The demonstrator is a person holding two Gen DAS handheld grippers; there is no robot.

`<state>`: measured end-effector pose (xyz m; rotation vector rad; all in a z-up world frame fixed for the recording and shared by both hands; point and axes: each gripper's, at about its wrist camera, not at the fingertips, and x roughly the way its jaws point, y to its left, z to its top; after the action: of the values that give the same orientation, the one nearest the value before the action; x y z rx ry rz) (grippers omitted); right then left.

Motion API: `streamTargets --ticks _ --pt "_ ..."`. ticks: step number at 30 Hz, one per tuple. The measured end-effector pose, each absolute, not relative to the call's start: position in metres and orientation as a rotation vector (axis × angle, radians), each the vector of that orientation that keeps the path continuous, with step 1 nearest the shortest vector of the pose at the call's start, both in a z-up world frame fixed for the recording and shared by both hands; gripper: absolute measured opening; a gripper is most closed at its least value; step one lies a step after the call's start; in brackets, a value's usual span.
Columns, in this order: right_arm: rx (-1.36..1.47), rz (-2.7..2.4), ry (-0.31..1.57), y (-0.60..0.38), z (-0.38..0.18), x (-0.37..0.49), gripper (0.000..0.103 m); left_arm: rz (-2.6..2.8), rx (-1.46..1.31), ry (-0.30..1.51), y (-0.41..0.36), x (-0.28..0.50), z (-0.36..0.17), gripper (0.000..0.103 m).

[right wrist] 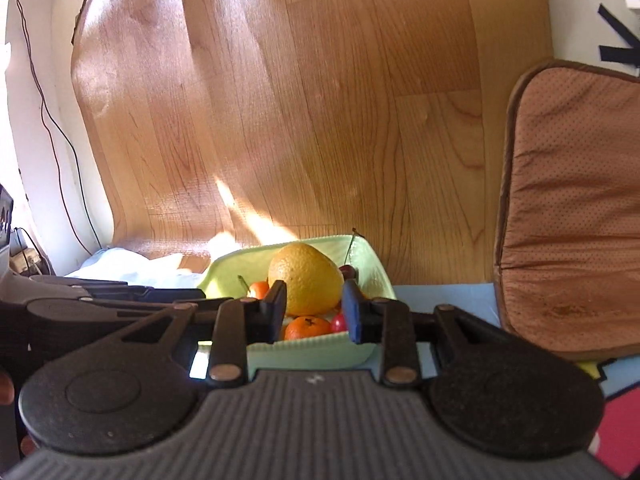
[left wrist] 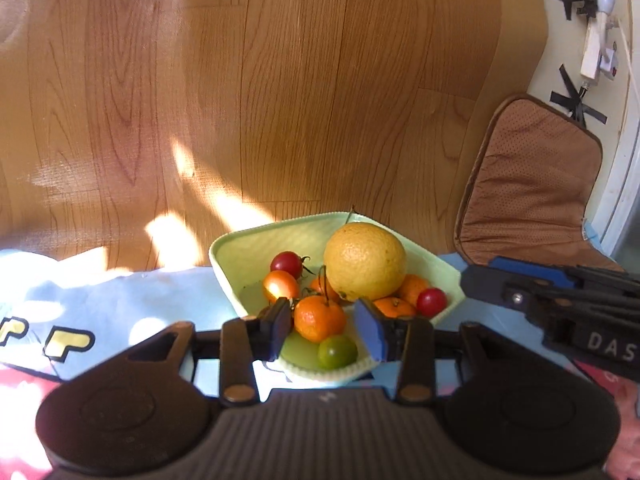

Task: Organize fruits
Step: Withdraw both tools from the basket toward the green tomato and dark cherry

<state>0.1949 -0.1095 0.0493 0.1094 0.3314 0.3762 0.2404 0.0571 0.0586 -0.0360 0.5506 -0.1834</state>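
Observation:
A pale green bowl point(left wrist: 228, 248) stands on a light blue cloth point(left wrist: 120, 304). It holds a large yellow citrus point(left wrist: 364, 260), several mandarins point(left wrist: 318, 318), red cherry tomatoes point(left wrist: 286, 264), an orange tomato point(left wrist: 280, 286) and a small green fruit point(left wrist: 337, 352). My left gripper point(left wrist: 325, 330) hovers over the bowl's near side, jaws a little apart, a mandarin showing in the gap but untouched. In the right wrist view my right gripper point(right wrist: 314, 312) faces the bowl point(right wrist: 312, 350) from its near rim. Its jaws are slightly apart and empty, with the yellow citrus point(right wrist: 306, 280) beyond them.
A brown perforated cushion point(left wrist: 528, 184) lies right of the bowl, close to the right gripper's arm point(left wrist: 560, 300). Wood-grain flooring point(left wrist: 280, 100) stretches behind the bowl. A white plug strip and taped cables point(left wrist: 596, 40) sit by the far right wall. A thin black cable point(right wrist: 48, 120) runs down the left wall.

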Motion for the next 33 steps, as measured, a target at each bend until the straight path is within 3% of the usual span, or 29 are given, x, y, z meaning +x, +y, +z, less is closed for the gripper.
streamTargets --ticks 2,4,11,18,33 --pt "0.150 0.374 0.329 -0.121 0.049 0.154 0.036 -0.194 -0.055 0.537 0.056 0.203 0.064 0.037" --pt "0.198 0.385 0.341 -0.129 0.042 0.112 0.046 -0.212 -0.068 0.544 0.051 0.159 0.063 0.038" --pt "0.239 0.357 0.414 -0.138 -0.002 -0.014 0.046 -0.181 -0.072 0.590 0.026 0.042 0.034 0.044" --pt "0.237 0.385 0.482 -0.129 -0.016 -0.037 0.046 -0.127 -0.058 0.619 0.014 -0.004 0.018 0.044" --pt "0.251 0.391 0.444 -0.132 -0.010 -0.069 0.046 -0.097 -0.005 0.580 0.001 -0.037 0.024 0.045"
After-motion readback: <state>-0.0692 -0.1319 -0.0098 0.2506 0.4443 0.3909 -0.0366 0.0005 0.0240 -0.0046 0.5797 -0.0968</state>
